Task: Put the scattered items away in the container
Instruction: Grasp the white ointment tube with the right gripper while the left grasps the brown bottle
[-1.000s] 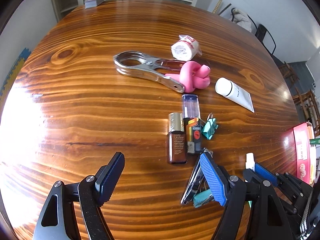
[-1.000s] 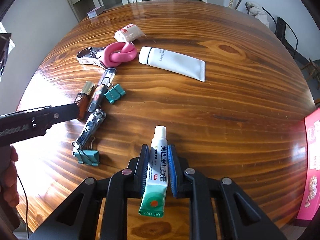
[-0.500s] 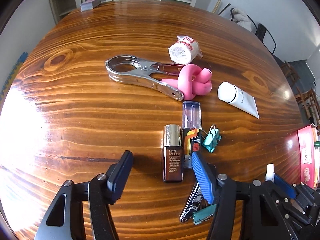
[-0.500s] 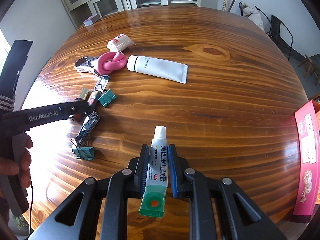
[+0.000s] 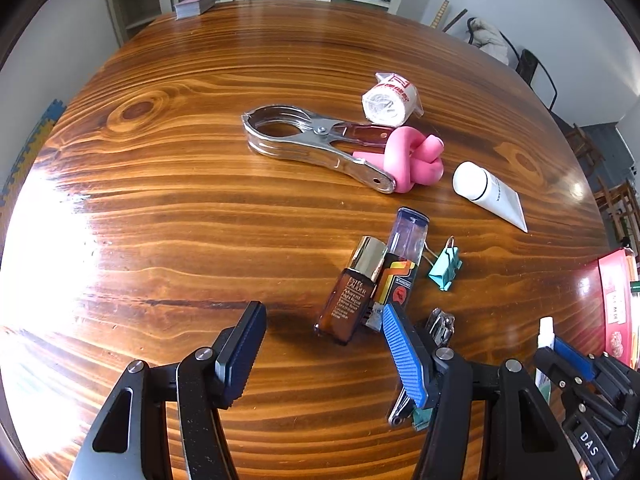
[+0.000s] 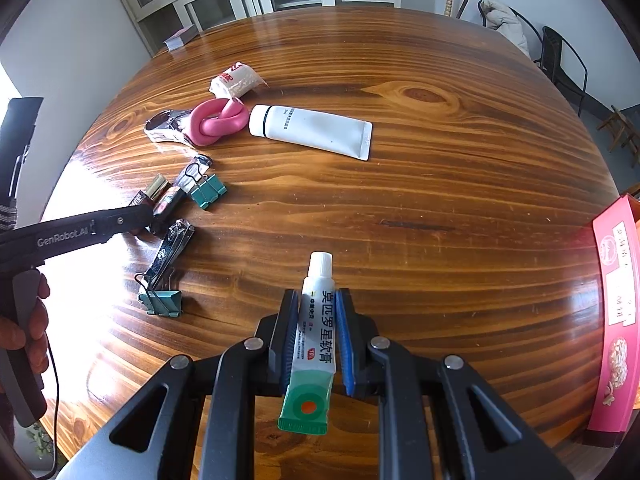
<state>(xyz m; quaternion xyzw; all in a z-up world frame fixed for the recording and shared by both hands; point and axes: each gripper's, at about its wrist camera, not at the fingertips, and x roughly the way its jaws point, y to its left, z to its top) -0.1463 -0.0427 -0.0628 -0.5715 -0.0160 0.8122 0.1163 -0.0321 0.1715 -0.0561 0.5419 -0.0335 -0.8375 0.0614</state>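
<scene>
Left gripper (image 5: 324, 354): jaws narrowed, now steady, spread and empty, repositioned toward brown serum bottle (image 5: 350, 294); likely next pickup. Right gripper (image 6: 318, 336): clamped unchanged on ointment tube (image 6: 316, 336).

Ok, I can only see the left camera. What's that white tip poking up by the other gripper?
Observer: It's the cap of a small ointment tube. The right gripper is shut on the tube's middle, and the tube's green end sticks out behind.
Operator: And the shiny metal bit low down, half hidden?
Observer: That's a nail clipper. A green clip lies at its near end.
Operator: What's the red thing at the side?
Observer: A long red box with a white label. It runs along the right edge of the table.
</scene>
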